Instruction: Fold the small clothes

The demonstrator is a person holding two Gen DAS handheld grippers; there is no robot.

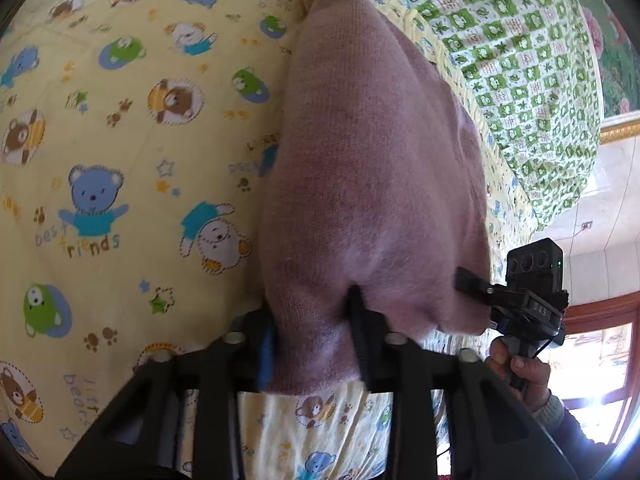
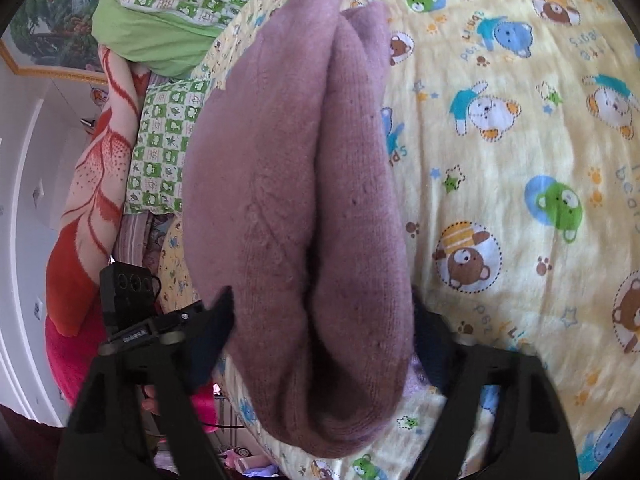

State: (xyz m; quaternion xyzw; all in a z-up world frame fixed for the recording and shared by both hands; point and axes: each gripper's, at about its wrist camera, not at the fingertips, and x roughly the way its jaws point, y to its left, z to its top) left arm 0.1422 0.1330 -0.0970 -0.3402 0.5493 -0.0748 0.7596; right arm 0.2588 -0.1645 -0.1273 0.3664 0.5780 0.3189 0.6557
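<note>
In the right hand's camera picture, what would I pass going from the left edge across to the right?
White wall → orange blanket → green checked quilt → mauve knit garment → yellow bear-print sheet.

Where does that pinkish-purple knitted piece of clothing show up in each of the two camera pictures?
Left wrist view: the knitted garment hangs down the middle, from top centre to the left gripper at the bottom.
Right wrist view: the garment fills the centre, doubled over, its lower end between the right gripper's fingers.
Shared landmark: the yellow bear-print sheet beneath it.
</note>
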